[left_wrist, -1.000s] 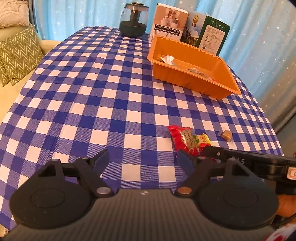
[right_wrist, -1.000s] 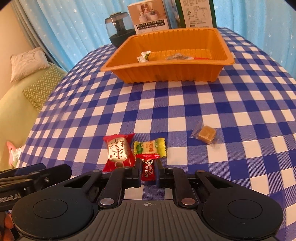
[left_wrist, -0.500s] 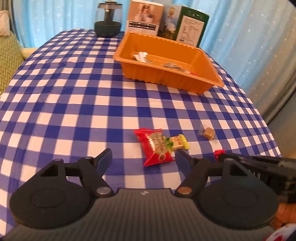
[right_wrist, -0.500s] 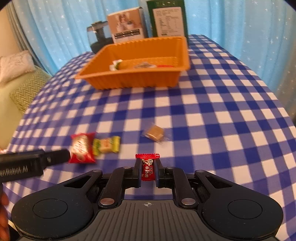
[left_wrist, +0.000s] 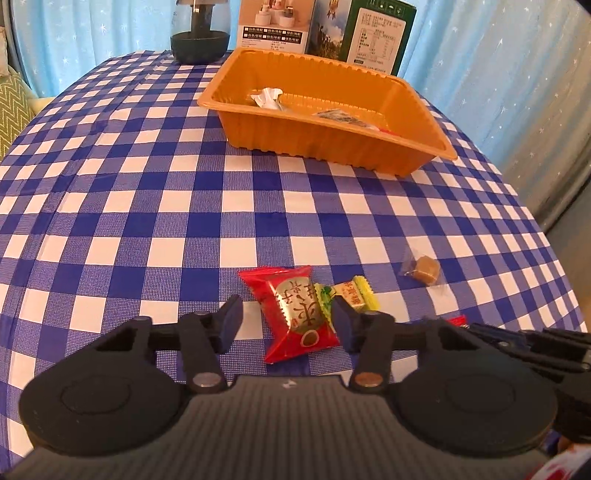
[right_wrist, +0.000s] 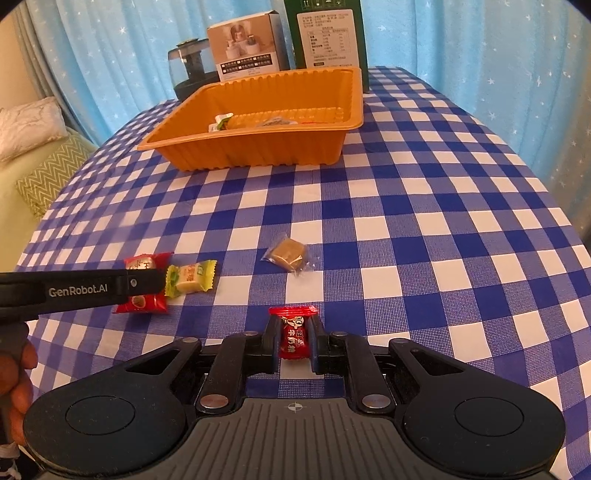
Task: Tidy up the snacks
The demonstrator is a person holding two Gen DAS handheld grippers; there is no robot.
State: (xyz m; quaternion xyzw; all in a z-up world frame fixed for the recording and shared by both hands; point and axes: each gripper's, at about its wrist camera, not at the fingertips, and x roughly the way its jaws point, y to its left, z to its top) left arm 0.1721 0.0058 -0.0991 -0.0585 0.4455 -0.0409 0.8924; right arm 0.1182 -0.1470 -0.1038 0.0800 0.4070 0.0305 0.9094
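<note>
My left gripper [left_wrist: 286,321] is open, its fingers on either side of a large red snack packet [left_wrist: 295,314] lying on the checked cloth. A yellow-green candy [left_wrist: 356,301] touches the packet's right side. My right gripper [right_wrist: 293,341] is shut on a small red candy [right_wrist: 293,334] held just above the table. A brown clear-wrapped candy [right_wrist: 290,253] lies ahead of it. The orange tray [right_wrist: 258,147] with a few wrapped snacks inside stands farther back. The left gripper also shows in the right wrist view [right_wrist: 144,282], over the red packet [right_wrist: 142,301].
Behind the tray stand a white box [right_wrist: 245,50], a green box [right_wrist: 325,33] and a dark round jar [right_wrist: 188,68]. Blue curtains hang behind. A sofa with cushions [right_wrist: 40,173] is off the table's left edge. The table edge curves close on the right.
My left gripper has moved forward and right so that its open fingers now flank the red packet. My right gripper has lifted and drawn back with the small red candy.
</note>
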